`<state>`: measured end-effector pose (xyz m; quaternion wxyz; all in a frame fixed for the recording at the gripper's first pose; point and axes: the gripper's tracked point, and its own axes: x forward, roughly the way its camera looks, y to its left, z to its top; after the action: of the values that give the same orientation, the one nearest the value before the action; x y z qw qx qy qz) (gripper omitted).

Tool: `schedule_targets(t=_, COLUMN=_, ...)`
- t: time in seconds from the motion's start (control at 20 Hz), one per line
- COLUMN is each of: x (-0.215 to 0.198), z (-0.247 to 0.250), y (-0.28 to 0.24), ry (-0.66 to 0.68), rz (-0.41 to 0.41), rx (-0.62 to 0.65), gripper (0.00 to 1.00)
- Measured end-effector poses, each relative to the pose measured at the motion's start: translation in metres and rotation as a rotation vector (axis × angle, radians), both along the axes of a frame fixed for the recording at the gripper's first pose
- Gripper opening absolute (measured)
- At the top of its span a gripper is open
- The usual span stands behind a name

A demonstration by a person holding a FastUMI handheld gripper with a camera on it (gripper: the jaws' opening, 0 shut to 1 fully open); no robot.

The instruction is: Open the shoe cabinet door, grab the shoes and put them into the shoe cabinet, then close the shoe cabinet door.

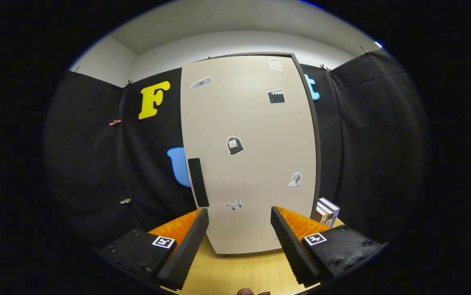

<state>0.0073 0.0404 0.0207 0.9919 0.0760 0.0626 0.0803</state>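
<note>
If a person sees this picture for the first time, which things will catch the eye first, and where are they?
The tall beige cabinet door stands shut straight ahead, beyond the open gripper. Stickers dot it, and a dark vertical handle sits near its left edge, just above the left fingertip. A small stack of boxes stands at the cabinet's lower right, on the wooden surface.

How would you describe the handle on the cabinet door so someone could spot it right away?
Find the tall beige shoe cabinet door against the black cloth wall. Near its left edge, low down, sits the handle, just beyond the left one of the open fingers. It is a plain black upright bar, unlike the small stickers scattered over the door.
</note>
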Motion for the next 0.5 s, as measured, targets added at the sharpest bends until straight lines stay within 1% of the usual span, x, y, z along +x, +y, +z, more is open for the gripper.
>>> schedule_targets(t=0.5, x=-0.0004, z=0.0015, y=-0.0019, ry=-0.005, rz=-0.003, rx=0.003, gripper=0.98)
